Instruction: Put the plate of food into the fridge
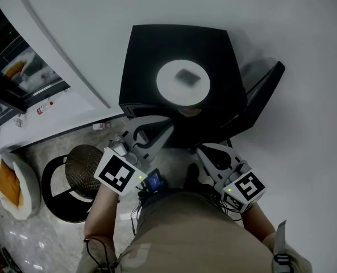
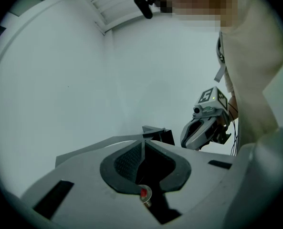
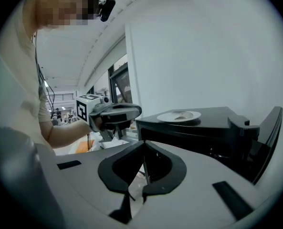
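A white plate (image 1: 183, 82) with a dark piece of food rests on top of a small black fridge (image 1: 151, 50). The fridge's door (image 1: 265, 95) stands open at the right. My left gripper (image 1: 163, 120) is shut and empty, level with the fridge's front left corner, below the plate. My right gripper (image 1: 202, 149) is shut and empty too, just in front of the open fridge. In the right gripper view the plate (image 3: 179, 115) sits on the fridge (image 3: 213, 123) beyond the shut right gripper (image 3: 143, 144), with the left gripper (image 3: 113, 112) at the left. In its own view the left gripper (image 2: 142, 143) is shut.
A round stool (image 1: 84, 162) with a woven seat stands on the floor at my left. A white cushion with orange cloth (image 1: 9, 185) lies further left. A white wall (image 1: 157, 4) backs the fridge, and a glass-fronted cabinet (image 1: 20, 73) is at the upper left.
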A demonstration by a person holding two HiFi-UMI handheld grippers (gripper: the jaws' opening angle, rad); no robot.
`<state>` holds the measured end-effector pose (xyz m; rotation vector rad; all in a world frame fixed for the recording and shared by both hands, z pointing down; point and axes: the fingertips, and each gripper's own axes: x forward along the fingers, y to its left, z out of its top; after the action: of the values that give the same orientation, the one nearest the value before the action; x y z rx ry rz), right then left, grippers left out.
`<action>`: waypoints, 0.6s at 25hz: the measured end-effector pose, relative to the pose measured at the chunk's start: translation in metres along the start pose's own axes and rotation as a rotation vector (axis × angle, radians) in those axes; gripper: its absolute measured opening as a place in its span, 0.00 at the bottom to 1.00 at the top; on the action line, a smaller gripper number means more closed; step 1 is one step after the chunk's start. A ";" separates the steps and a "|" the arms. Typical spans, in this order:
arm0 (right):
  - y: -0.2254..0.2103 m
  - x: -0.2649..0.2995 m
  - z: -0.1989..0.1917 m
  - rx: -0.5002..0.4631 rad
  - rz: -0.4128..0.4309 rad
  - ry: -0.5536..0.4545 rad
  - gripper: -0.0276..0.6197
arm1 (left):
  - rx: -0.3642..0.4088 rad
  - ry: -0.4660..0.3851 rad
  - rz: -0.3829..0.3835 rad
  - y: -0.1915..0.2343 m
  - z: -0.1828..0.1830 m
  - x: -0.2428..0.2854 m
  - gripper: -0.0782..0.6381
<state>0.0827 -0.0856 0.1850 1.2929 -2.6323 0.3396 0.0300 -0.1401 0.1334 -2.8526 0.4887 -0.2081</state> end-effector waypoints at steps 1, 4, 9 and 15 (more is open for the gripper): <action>-0.002 0.000 -0.001 0.003 0.006 0.002 0.08 | 0.013 0.006 0.004 0.002 0.001 0.002 0.12; -0.014 -0.003 -0.003 0.008 0.014 0.002 0.08 | 0.063 0.032 0.015 0.008 0.003 0.011 0.13; -0.031 -0.008 -0.009 0.037 0.024 0.008 0.08 | 0.162 0.170 0.008 0.012 -0.013 0.035 0.45; -0.040 -0.012 -0.010 0.047 0.045 0.018 0.08 | 0.354 0.332 -0.039 0.013 -0.034 0.063 0.46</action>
<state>0.1224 -0.0976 0.1967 1.2405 -2.6568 0.4203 0.0788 -0.1804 0.1687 -2.4881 0.4086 -0.7076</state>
